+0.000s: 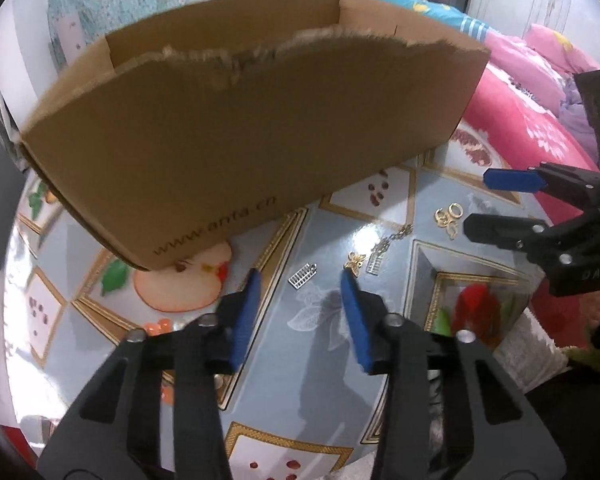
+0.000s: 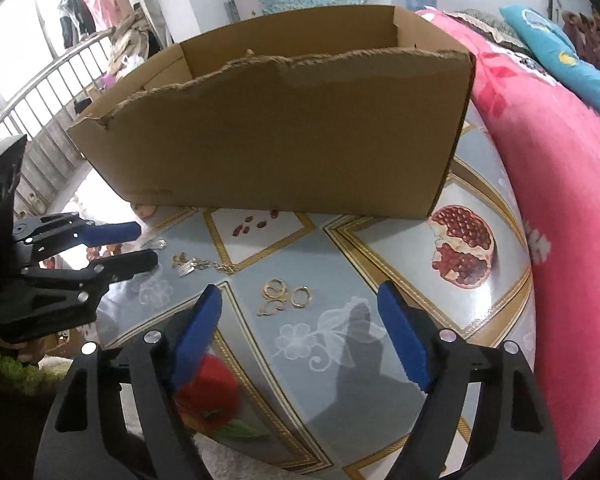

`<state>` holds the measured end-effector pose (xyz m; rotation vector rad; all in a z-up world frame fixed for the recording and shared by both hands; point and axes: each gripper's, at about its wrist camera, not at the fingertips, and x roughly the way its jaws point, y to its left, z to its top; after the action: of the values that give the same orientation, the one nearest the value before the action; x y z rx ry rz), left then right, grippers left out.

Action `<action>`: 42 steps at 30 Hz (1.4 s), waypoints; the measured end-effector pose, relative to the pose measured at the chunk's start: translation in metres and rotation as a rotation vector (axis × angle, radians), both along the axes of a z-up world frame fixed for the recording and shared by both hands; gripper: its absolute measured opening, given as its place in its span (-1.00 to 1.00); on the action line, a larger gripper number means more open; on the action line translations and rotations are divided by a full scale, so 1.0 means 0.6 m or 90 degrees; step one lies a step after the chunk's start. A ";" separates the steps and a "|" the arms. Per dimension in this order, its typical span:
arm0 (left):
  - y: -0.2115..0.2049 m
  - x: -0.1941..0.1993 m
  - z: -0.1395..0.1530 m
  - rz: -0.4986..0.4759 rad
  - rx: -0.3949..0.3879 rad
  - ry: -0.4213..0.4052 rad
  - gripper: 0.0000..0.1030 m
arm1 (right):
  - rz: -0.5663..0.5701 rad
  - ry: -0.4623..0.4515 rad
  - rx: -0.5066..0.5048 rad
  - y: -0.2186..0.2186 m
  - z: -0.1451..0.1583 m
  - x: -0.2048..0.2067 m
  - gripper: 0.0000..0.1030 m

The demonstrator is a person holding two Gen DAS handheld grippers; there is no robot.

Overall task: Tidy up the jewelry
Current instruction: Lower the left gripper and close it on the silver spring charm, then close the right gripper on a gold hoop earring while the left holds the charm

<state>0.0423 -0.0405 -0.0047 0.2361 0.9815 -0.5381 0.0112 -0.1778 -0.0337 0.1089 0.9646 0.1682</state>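
A brown cardboard box with a torn top edge stands on the patterned table; it also shows in the right wrist view. Small jewelry lies in front of it: a silver comb-like piece, a gold butterfly piece, a silver chain and gold hoop earrings. My left gripper is open and empty, just above the silver piece and the butterfly. My right gripper is open and empty, with the gold earrings between its fingertips. Each gripper shows in the other's view, the right and the left.
The table has a glossy cover printed with fruit and gold-framed tiles. A bed with pink and red bedding runs along the table's right side. A railing and window are at the far left.
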 end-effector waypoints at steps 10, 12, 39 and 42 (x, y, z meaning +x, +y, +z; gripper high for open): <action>-0.024 0.007 -0.005 -0.045 0.047 -0.015 -0.65 | -0.005 0.002 0.017 -0.021 -0.007 0.014 0.40; -0.030 0.007 -0.006 -0.053 0.049 -0.014 -0.74 | -0.006 -0.001 0.023 -0.025 -0.007 0.016 0.39; -0.016 0.000 0.013 -0.020 -0.012 -0.030 -0.93 | 0.052 -0.007 -0.013 -0.008 -0.006 0.015 -0.53; -0.019 0.001 0.009 -0.024 -0.017 -0.024 -0.93 | 0.065 -0.003 -0.034 0.000 -0.008 0.018 -0.53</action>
<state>0.0426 -0.0519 0.0008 0.2402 0.9339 -0.5782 0.0218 -0.1777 -0.0386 0.0103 0.9693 0.2367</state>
